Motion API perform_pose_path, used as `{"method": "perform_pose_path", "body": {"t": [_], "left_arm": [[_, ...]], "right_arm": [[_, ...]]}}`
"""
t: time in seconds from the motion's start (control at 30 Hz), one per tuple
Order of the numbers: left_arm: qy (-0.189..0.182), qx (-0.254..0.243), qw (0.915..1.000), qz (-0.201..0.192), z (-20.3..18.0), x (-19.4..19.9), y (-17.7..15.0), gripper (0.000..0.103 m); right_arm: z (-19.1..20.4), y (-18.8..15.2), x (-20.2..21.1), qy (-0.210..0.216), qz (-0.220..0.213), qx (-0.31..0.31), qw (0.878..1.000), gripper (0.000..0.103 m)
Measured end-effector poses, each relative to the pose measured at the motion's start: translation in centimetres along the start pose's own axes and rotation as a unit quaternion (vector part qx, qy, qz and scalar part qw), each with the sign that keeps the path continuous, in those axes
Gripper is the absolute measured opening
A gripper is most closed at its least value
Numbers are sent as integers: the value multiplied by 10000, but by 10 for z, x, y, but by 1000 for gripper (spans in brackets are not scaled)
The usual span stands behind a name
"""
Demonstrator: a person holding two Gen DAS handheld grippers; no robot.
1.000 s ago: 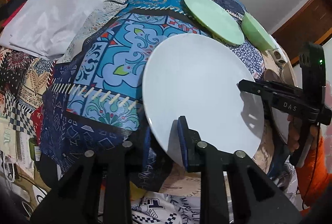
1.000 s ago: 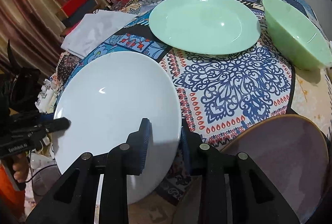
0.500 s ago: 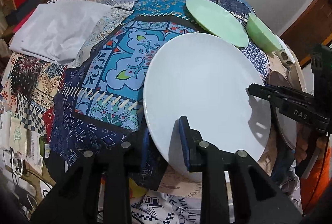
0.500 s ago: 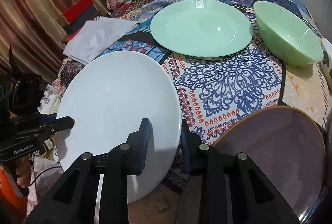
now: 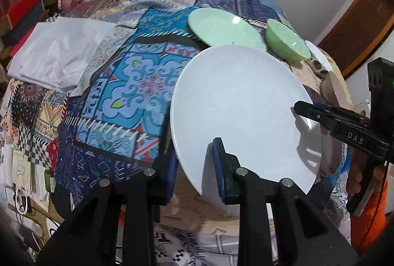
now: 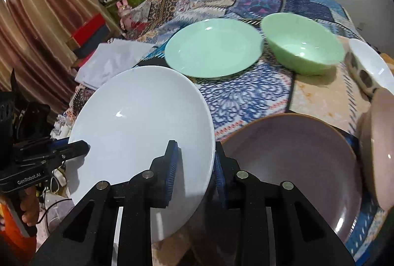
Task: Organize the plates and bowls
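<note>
patchwork cloth (image 5: 138, 83); folded white fabric (image 5: 56, 54); striped curtain (image 6: 37, 27)

White plate (image 6: 138, 123) between both grippers' pads.

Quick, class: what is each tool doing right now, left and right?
Left tool: shut on the white plate's rim.
Right tool: shut on the same plate's opposite rim.
</note>
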State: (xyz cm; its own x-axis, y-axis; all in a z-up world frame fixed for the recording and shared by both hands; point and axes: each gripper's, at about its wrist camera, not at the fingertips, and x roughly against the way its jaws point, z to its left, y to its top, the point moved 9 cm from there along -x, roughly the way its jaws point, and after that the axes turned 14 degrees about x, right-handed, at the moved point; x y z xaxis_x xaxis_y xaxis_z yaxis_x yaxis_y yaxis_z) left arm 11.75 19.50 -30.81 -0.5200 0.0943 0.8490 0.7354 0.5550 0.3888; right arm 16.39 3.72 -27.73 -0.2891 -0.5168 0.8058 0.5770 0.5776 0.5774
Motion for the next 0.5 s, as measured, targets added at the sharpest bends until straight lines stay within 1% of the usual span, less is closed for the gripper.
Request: {"method": "perform_pose_path", "body": {"t": [0.2,0.5], "left_arm": [[-140,-215,9997,-34,-30,0,-5,26],[-300,-410,9987,99,-67,-11,-14,27]], "right_arm": [[-18,-9,21,-192,-127,-136,9996,26],[-45,-28,45,-371,-255,-419,9981,26]]}}
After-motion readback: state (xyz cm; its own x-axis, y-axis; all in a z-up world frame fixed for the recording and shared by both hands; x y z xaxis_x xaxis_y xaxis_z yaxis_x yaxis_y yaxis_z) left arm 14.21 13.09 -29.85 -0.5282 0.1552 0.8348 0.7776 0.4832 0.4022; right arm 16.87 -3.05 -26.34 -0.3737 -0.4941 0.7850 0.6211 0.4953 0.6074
